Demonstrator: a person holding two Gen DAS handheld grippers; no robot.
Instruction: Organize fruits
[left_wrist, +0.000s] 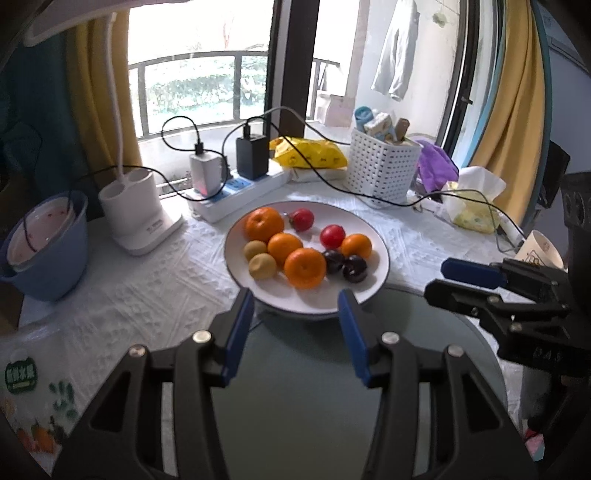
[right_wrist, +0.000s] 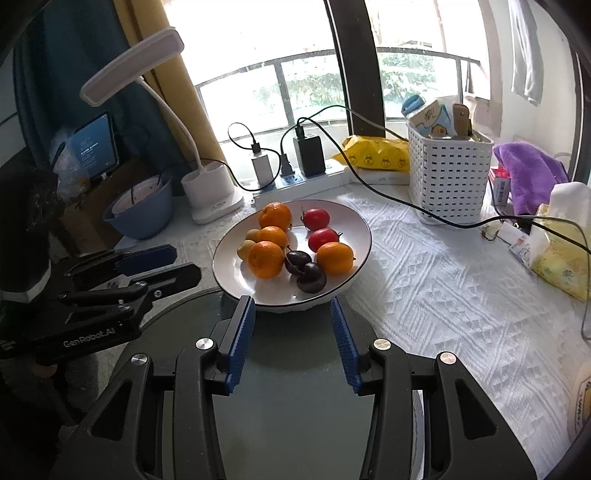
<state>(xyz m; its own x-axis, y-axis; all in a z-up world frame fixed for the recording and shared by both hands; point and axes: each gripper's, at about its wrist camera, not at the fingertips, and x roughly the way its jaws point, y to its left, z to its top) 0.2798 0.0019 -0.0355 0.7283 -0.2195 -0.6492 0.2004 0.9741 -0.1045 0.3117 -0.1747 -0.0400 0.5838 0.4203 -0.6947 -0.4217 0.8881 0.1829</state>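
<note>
**Fruit waiting on the plate, both grippers empty**

The white plate (left_wrist: 373, 236) sits on the desk at twelve o'clock from both grippers, holding four tangerines (left_wrist: 305, 267), two red fruits (left_wrist: 332, 236), two dark plums (left_wrist: 354, 268) and two small kiwis (left_wrist: 262, 266). The left gripper (left_wrist: 297, 308) and right gripper (right_wrist: 293, 314) hover at its near rim, fingers spread, holding nothing. Tangerines look soft-skinned and light; plums smooth, likely slippery. A gentle pinch across each fruit's widest middle seems safest.

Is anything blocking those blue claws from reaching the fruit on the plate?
Nothing visible does. Both the left gripper and right gripper are open just before the plate, and the fruit lies uncovered.
</note>
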